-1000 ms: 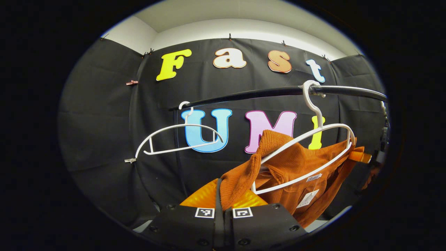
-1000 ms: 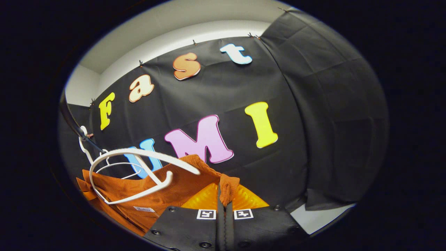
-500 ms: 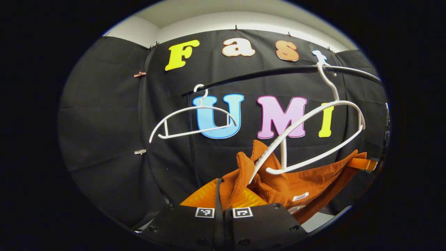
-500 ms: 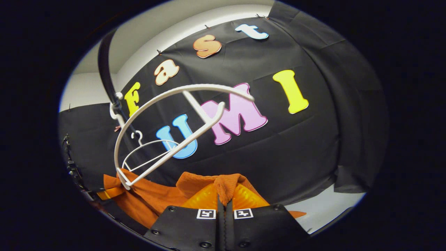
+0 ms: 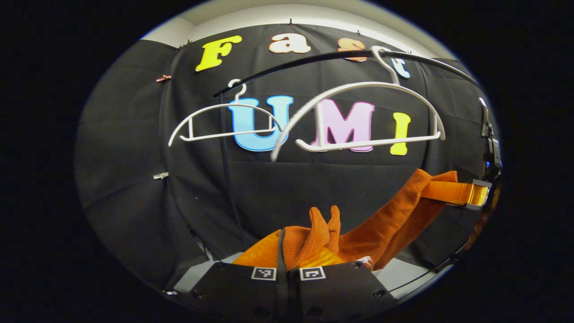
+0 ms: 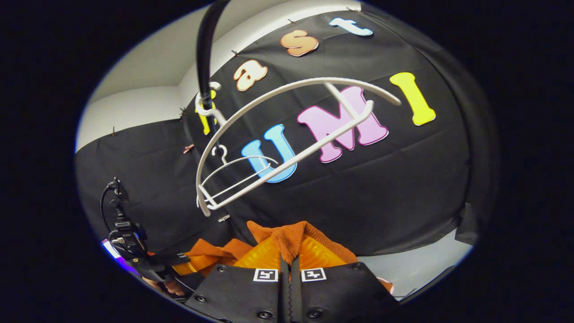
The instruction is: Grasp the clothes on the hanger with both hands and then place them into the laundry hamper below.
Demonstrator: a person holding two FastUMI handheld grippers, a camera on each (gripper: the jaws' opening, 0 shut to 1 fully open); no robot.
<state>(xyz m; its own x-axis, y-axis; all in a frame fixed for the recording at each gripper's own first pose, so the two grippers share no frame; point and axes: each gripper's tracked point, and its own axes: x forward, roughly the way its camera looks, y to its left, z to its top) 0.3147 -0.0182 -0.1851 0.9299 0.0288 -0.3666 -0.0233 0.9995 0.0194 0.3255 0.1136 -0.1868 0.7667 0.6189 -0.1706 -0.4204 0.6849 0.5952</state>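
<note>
Left gripper [image 5: 287,264] and right gripper [image 6: 289,262] both clamped tight on rust-orange ribbed knit garment [image 5: 390,220], which hangs between them below bare white plastic hanger [image 5: 358,112] on black rail [image 5: 314,60]

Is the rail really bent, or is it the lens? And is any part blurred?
Left gripper view: the rail arcs with the fisheye, as does the near hanger; the orange garment is sharp. Right gripper view: the rail curves near the edge and looks soft; the garment at the right gripper is clear.
</note>
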